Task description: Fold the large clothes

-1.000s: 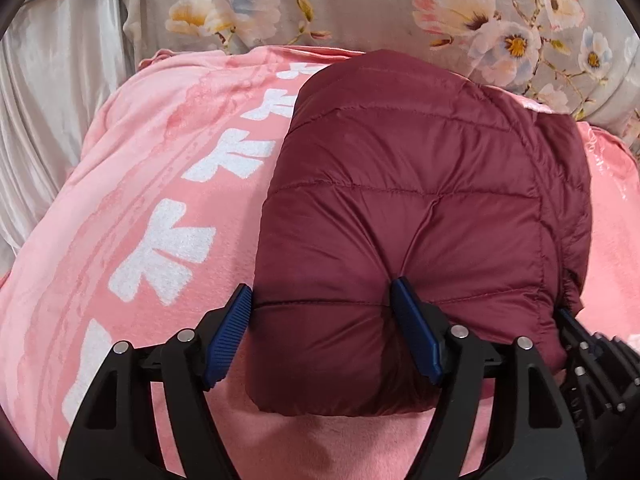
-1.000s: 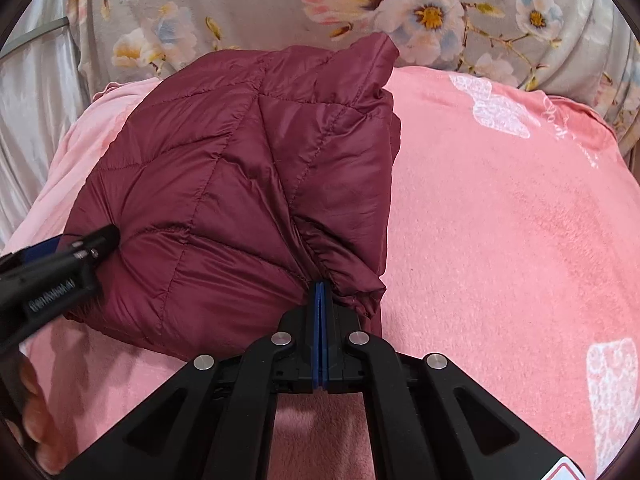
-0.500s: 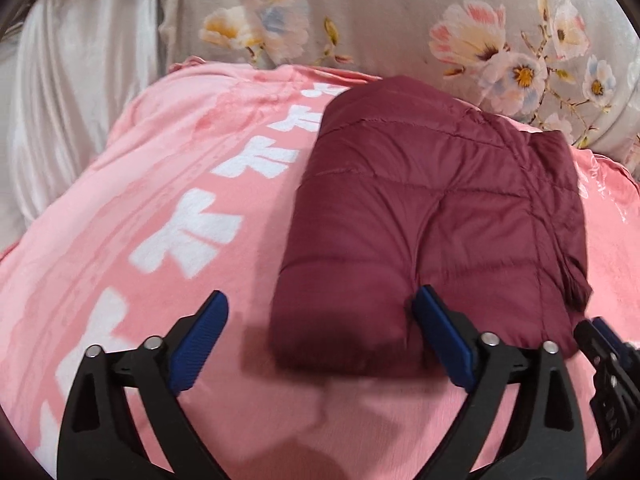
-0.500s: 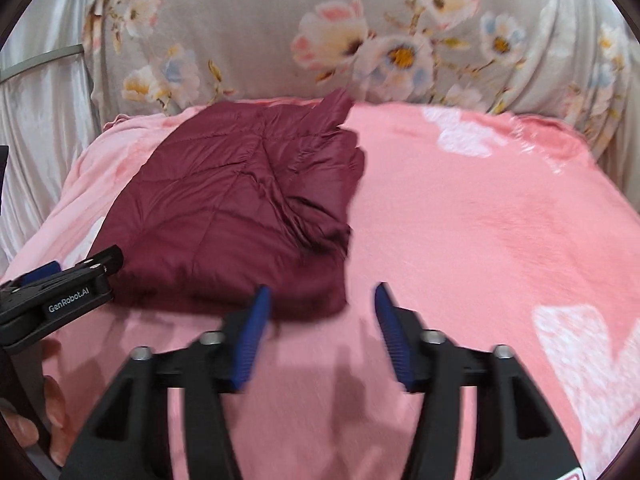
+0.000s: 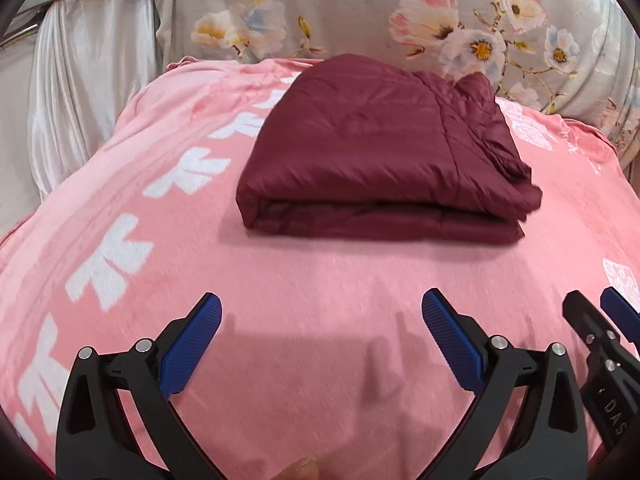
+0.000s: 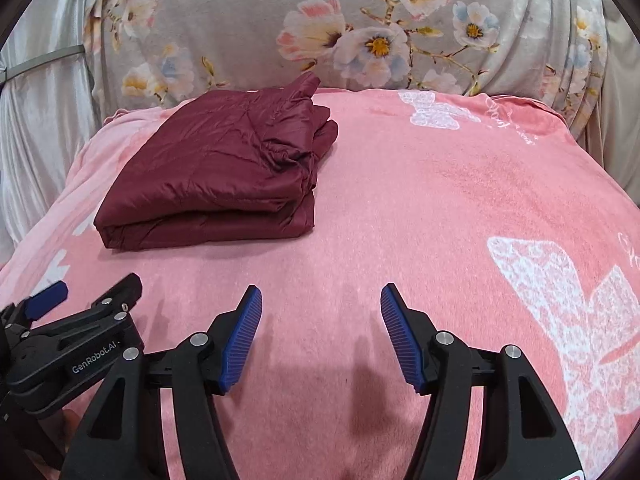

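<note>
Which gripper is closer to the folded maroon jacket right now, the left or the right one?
Left, though only slightly. The left gripper sits open directly in front of the maroon jacket; the right gripper, also open, sits off to the jacket's right, over bare pink blanket. Neither touches it.

The left gripper (image 5: 322, 322) is hovering low with its jaws spread wide — nothing is sitting between the blue pads (image 5: 191, 350). The right gripper (image 6: 321, 314) is hanging beside it, jaws likewise parted and empty. Each is showing at the edge of the other's view — side by side, close but not touching.
</note>
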A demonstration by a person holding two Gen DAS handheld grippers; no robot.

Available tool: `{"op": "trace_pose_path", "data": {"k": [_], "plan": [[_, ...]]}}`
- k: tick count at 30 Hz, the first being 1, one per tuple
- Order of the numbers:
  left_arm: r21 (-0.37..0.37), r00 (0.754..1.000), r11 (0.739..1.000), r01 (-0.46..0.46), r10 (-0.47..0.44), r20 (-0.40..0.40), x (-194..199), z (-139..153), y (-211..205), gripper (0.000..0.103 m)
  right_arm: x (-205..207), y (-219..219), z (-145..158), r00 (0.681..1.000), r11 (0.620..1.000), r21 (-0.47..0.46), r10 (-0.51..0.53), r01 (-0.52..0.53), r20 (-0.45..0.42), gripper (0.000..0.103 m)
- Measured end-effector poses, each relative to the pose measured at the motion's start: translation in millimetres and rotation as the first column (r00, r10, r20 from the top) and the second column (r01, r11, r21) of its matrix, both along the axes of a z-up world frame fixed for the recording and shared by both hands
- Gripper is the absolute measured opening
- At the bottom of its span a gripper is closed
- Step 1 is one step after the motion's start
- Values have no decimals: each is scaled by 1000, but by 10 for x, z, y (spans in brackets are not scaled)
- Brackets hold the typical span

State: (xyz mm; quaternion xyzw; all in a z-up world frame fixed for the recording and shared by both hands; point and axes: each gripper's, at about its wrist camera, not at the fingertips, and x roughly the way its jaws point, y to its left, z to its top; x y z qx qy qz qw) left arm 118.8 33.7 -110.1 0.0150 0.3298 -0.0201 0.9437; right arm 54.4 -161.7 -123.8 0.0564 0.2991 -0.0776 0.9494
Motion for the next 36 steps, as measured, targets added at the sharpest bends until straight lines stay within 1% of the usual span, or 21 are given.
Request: {"op": "trace_pose_path", "data": {"k": [2,3,8,12,23,36], "plan": [[15,999,1000,-9,8,32,-59,12,-31,98,9,20,-15,1000,1000,-9,-4,3,-8,61],[17,999,1000,-7,7,34,-59,11,-35,98,8,26,-26,1000,1000,-11,-5,4,-10,61],[17,1000,1000,-8,8,9,-15,-15,-31,98,15,3,-45,1000,1000,-6,-14,14,-20,61],[20,1000,1000,-21,21,16,-27,-20,-23,98,9,17,-54,1000,1000,-16,-17,17,-23,61],[39,999,999,-7,5,38,-48,-13,-68,98,-54,115,-24,1000,996,-80,-24,24,0,65],[57,999,998,-8,6,51,-65,-2,-82,98,-55,103,-13,1000,997,-75,-25,25,-1,65]]}}
